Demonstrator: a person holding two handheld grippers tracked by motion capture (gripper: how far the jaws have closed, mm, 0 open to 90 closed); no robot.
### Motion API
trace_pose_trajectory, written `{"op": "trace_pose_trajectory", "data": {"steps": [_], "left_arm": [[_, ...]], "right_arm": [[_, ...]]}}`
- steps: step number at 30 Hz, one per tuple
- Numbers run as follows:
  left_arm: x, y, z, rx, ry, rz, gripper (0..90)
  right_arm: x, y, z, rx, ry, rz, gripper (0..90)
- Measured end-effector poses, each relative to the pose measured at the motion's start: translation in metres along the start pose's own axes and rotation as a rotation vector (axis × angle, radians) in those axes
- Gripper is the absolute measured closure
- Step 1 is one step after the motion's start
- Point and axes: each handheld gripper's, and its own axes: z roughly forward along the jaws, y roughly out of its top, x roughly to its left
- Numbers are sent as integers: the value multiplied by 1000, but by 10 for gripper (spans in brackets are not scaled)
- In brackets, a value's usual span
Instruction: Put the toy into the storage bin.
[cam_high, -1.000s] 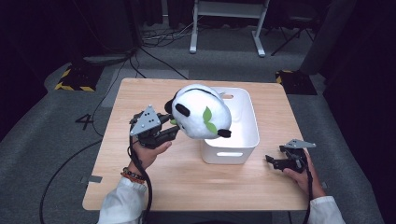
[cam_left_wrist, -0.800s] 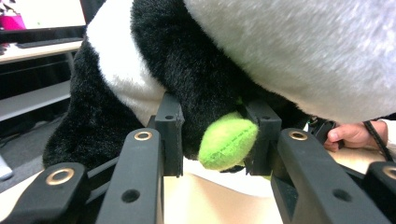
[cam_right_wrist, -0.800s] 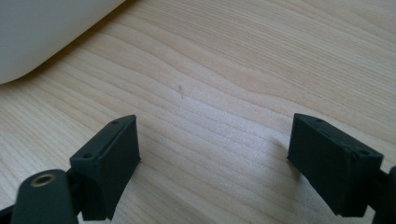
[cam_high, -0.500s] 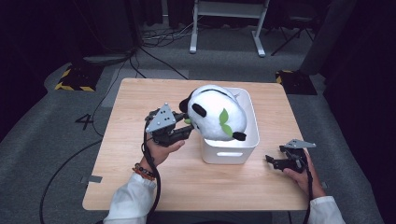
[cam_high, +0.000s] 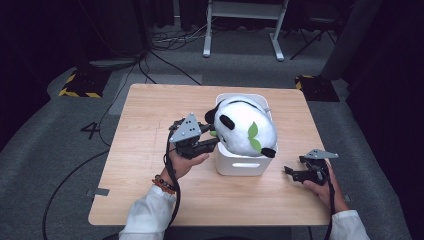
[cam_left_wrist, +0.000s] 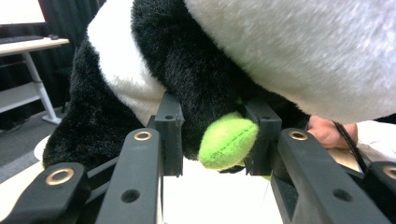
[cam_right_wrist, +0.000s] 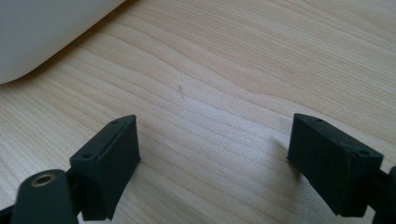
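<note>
Wooden table (cam_high: 150, 165), left claw (cam_high: 212, 139) gripping panda (cam_high: 245, 125)

The one mark I can read is a dark figure "4" (cam_high: 93, 130) on the grey floor (cam_high: 60, 150), left of the table (cam_high: 150, 115) in the high view. Farther back on that floor I see a yellow-and-black hazard-striped plate (cam_high: 77, 92), and another (cam_high: 306, 80) at the far right; neither carries any lettering I can make out. I find no print in either gripper view.
</note>
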Motion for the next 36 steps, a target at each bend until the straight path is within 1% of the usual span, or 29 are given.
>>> {"op": "trace_pose_trajectory", "data": {"steps": [1,2,9,11,13,18,25,26,28,29,30,32,33,34,36], "left_arm": [[0,0,0,0,0,0,650],[-1,-2,4,7,-4,-1,650],[-4,-7,15,29,-19,-8,650],[-5,-9,20,44,-22,-9,650],[-5,-11,22,52,-25,-7,650],[-5,-16,30,71,-29,-21,650],[-5,-20,37,93,-39,-28,649],[-5,-22,39,105,-42,-31,649],[-4,-24,40,106,-46,-44,648],[-4,-24,40,106,-46,-44,648],[-1,-25,40,106,-51,-57,646],[0,-26,40,107,-58,-68,645],[0,-26,40,107,-58,-68,645],[3,-27,41,118,-64,-73,643],[4,-27,41,119,-65,-78,642]], "right_arm": [[0,0,0,0,0,0,162],[0,0,0,0,0,0,162],[0,0,0,0,0,0,162],[0,0,0,0,0,0,162],[0,0,0,0,0,0,162],[0,0,0,-1,-1,-2,162],[0,0,0,-2,-1,-3,162],[0,0,0,-1,0,-1,162],[0,0,0,0,0,-1,162],[0,0,0,0,0,-1,162],[0,0,0,0,0,-1,162],[0,0,0,0,-1,-1,163],[0,0,0,0,-1,-1,163],[0,0,0,0,-1,-1,162],[0,0,0,-1,-1,-1,162]]}}
